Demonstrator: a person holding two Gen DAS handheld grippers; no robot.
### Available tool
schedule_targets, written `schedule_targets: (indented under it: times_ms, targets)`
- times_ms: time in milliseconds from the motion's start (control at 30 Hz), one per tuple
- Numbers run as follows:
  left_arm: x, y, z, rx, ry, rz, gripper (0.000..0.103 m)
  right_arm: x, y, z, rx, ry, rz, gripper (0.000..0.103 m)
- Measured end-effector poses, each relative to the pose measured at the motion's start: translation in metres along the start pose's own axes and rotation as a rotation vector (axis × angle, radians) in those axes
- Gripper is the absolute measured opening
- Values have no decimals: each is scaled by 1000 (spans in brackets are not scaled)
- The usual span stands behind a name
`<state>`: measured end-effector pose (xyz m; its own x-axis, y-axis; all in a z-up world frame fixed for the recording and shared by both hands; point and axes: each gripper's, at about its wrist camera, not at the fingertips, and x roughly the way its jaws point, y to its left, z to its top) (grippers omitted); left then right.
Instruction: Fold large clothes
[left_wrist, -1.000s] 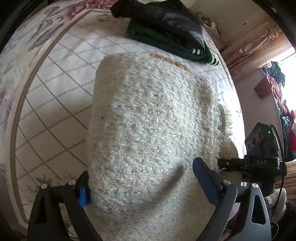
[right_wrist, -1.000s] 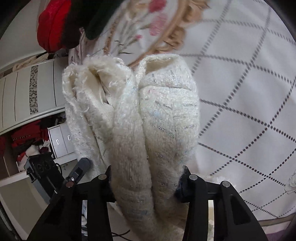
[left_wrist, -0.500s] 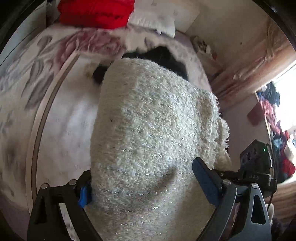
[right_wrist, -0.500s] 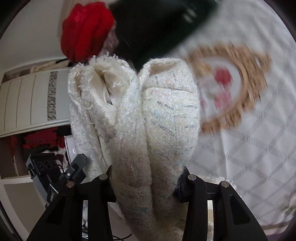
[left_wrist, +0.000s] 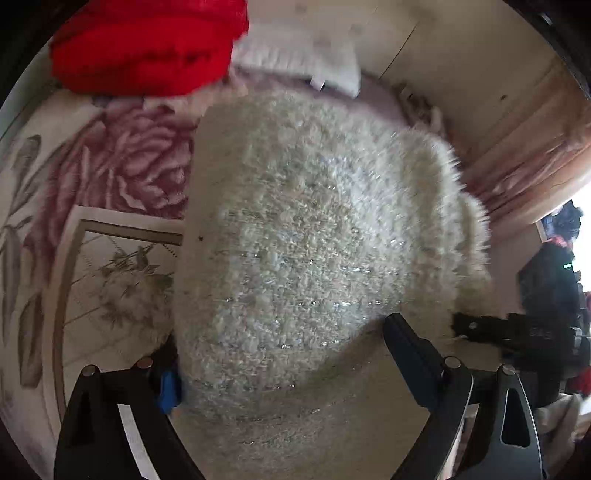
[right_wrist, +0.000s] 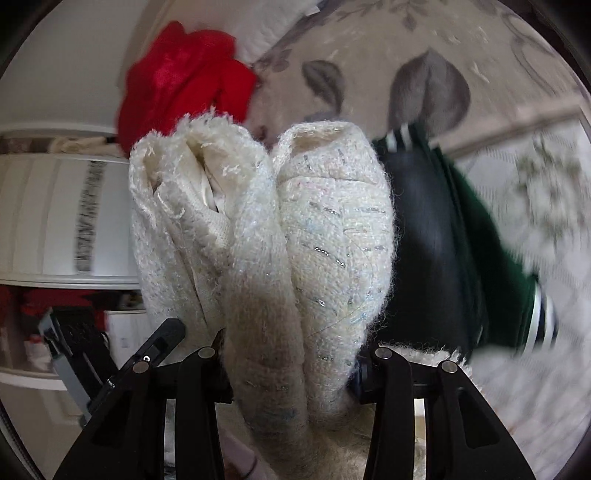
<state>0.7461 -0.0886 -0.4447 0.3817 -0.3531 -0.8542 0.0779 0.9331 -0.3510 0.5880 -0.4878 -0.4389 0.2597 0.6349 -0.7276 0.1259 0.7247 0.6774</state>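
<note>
A folded, fuzzy cream sweater with silver threads fills the left wrist view and is lifted above the bed. My left gripper has its jaws wide apart with the folded bundle lying between them. In the right wrist view the sweater shows as thick stacked folds. My right gripper is shut on that folded edge. The other gripper's body shows at the right of the left wrist view.
The bed has a floral, rose-patterned cover with a diamond-quilted middle. A red garment lies at the bed's far end beside a white pillow. A folded black and green stack lies just behind the sweater. White cupboards stand left.
Both grippers have carried the folded sweater up and toward the far end of the bed. The red garment and the dark folded stack have come much nearer.
</note>
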Motion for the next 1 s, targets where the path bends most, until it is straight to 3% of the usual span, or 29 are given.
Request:
schedule_targets:
  times_ms: [100,267,333,433,567,633,667,700,733,867,1000]
  targets:
    - [51,14,5,10,48,52,95,36,-27,25,39,34,-64,45]
    - [55,16,7,26,36,70,95,56,-41,47,63,30,-92,49]
    - [47,11,11,34,39,69,95,60,-40,47,55,35,-115,60]
    - [28,5,6,57,27,113,96,41,-21,37,-16,8,-254,79]
    - [2,-8,-17,138,-35,283,102,16,-8,0,-123,-71,-455,90]
    - [-15,-13,-34,158,-68,316,102,4,3,-23,-183,-122,-577,91]
    - [-22,-14,-41,159,-80,318,103,-3,10,-40,-225,-154,-648,94]
    - [-32,-15,-50,156,-91,323,103,-9,13,-50,-240,-165,-678,103]
    - [-41,-16,-56,149,-101,331,103,-16,18,-67,-266,-186,-732,103]
    - [-96,-24,-89,112,-154,348,103,-47,38,-118,-291,-255,-831,103]
    - [-160,-43,-115,129,-224,357,103,-86,62,-162,-297,-310,-860,103]
